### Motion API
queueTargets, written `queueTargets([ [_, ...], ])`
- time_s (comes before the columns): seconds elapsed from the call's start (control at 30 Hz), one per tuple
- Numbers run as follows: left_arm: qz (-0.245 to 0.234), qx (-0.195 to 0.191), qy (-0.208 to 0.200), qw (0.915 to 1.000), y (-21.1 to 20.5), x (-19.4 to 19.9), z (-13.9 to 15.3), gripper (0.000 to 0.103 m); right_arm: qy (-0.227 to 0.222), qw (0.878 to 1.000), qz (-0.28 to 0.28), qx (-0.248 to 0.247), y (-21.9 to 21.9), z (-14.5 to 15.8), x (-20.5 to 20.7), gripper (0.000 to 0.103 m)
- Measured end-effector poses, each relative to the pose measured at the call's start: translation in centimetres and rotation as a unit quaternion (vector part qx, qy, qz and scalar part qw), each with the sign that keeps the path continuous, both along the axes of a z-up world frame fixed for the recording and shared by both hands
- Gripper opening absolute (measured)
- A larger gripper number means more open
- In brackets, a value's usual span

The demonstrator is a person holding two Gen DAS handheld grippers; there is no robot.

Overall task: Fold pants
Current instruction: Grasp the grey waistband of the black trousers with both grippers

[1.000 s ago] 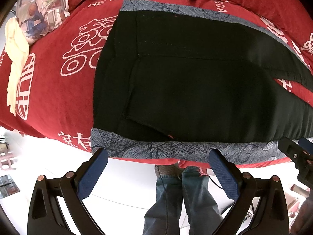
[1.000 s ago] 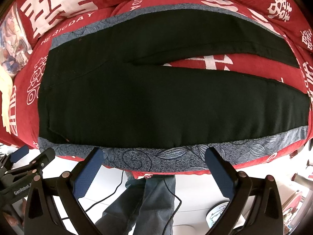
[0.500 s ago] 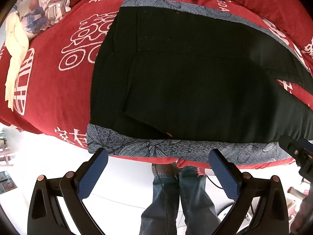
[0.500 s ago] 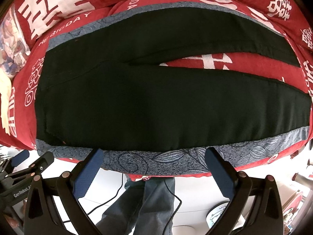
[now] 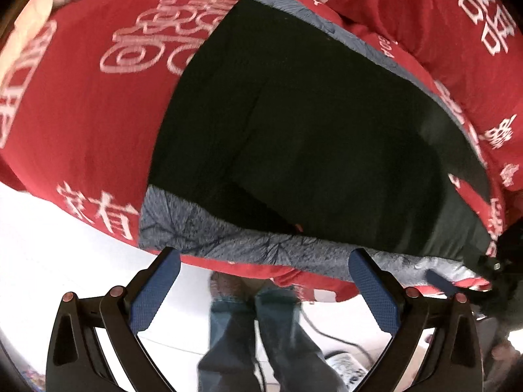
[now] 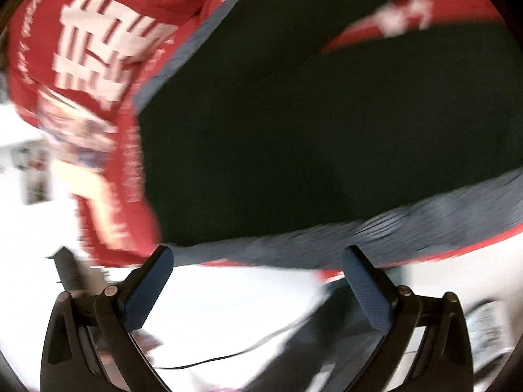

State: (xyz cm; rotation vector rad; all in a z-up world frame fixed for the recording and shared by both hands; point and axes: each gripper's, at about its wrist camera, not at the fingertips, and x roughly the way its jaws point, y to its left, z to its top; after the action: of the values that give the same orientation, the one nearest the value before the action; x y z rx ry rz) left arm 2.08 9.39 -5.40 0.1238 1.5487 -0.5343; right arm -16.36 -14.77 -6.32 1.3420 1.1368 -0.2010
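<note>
Both the left gripper and right gripper hang with jaws wide apart, holding nothing, just short of the pants. Each should pinch the near patterned side stripe squarely; the blurred right view probably shows the same edge.

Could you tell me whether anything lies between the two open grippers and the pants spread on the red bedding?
Nothing visible does. The black pants lie flat on the red bedding, their grey patterned side strip just ahead of the left gripper. The right gripper also faces that strip unobstructed, though its view is blurred.
</note>
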Motion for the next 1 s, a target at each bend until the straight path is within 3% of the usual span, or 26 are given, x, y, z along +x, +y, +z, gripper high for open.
queueTargets([
  [0.1, 0.021, -0.045, 0.049, 0.9976, 1.6, -0.4, -2.0, 0.103, -0.029, 0.997, 0.01, 0.069, 2.5, -3.1, 0.4, 0.08],
  [0.2, 0.044, -0.085, 0.085, 0.9918, 2.9, -0.8, -4.3, 0.103, -0.04, 0.993, 0.019, 0.108, 4.9, -6.4, 1.1, 0.079],
  [0.33, 0.094, -0.125, 0.114, 0.9811, 4.4, -0.2, -7.3, 0.103, -0.046, 0.993, -0.003, 0.112, 6.2, -9.5, 1.6, 0.079],
  [0.5, 0.145, -0.161, 0.105, 0.9705, 5.6, 1.7, -7.5, 0.103, -0.117, 0.985, -0.052, 0.116, 4.6, -8.1, 1.5, 0.079],
  [0.57, 0.134, -0.164, 0.09, 0.9731, 4.9, 2.3, -6.7, 0.101, -0.129, 0.984, -0.053, 0.107, 3.9, -6.8, 1.1, 0.079],
  [0.7, 0.121, -0.149, 0.082, 0.9779, 4.3, 3.1, -6.6, 0.097, -0.101, 0.991, -0.05, 0.078, 3.1, -6.3, -1.0, 0.079],
  [0.83, 0.105, -0.129, 0.08, 0.9829, 3.9, 2.8, -6.8, 0.084, -0.073, 0.99, -0.101, 0.064, 0.9, -7.2, -5.3, 0.079],
  [0.93, 0.09, -0.118, 0.087, 0.9851, 3.8, 3.0, -7.1, 0.067, -0.073, 0.984, -0.152, 0.061, -0.8, -7.7, -8.1, 0.079],
  [1.0, 0.088, -0.11, 0.091, 0.9858, 3.9, 2.9, -7.4, 0.064, -0.079, 0.975, -0.195, 0.071, -1.7, -8.3, -10.0, 0.079],
])
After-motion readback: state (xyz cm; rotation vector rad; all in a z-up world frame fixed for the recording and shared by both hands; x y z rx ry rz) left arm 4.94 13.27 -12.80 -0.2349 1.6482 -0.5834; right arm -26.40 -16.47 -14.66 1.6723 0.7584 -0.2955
